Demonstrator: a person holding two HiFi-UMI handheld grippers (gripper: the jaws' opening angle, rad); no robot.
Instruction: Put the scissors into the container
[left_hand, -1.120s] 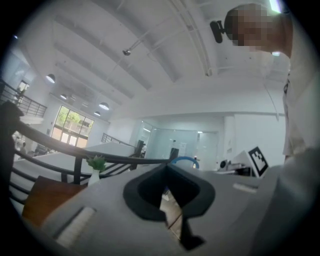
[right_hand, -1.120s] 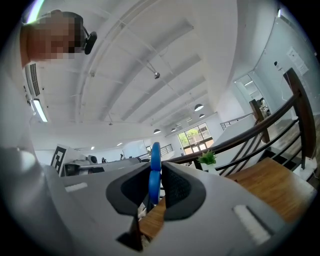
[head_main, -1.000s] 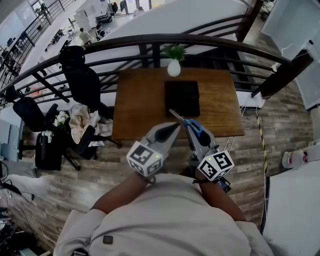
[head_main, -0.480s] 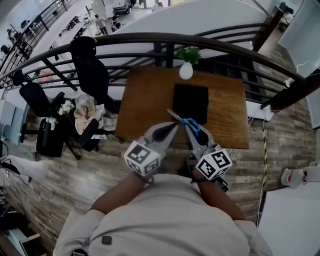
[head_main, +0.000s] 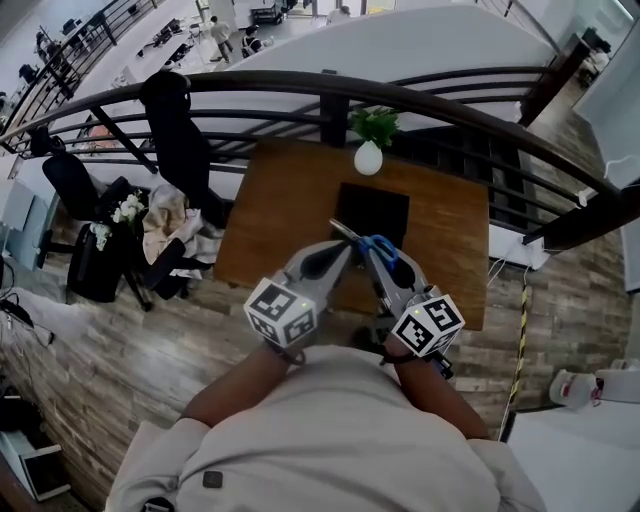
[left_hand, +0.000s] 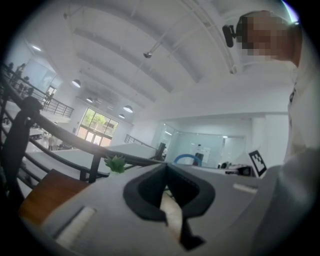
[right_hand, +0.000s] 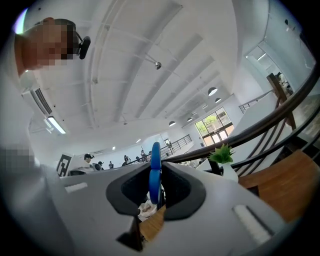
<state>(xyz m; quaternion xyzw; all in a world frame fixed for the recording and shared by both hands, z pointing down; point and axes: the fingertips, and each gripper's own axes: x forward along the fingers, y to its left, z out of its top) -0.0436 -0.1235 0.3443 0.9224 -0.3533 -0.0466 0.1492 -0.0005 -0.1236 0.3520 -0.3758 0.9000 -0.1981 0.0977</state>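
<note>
Blue-handled scissors (head_main: 383, 248) stick up from my right gripper (head_main: 375, 258), which is shut on them. Their blades point up-left to a tip just below the black container (head_main: 372, 213) on the wooden table (head_main: 285, 215). In the right gripper view the blue handle (right_hand: 155, 175) stands upright between the jaws of the right gripper (right_hand: 159, 163). My left gripper (head_main: 337, 254) is beside it, jaws together and holding nothing. The left gripper (left_hand: 167, 172) shows a closed slit, and the blue scissors loop (left_hand: 187, 159) appears just past it. Both grippers hover over the table's near edge.
A white vase with a green plant (head_main: 368, 152) stands at the table's far edge, behind the container. A dark curved railing (head_main: 330, 85) runs beyond the table. Black office chairs (head_main: 180, 125) and a heap of cloth (head_main: 160, 230) stand to the left on the wood-look floor.
Both grippers have moved forward together over the table's near edge, towards the container. The scissors stay gripped in the right one. The left jaws stay together.
</note>
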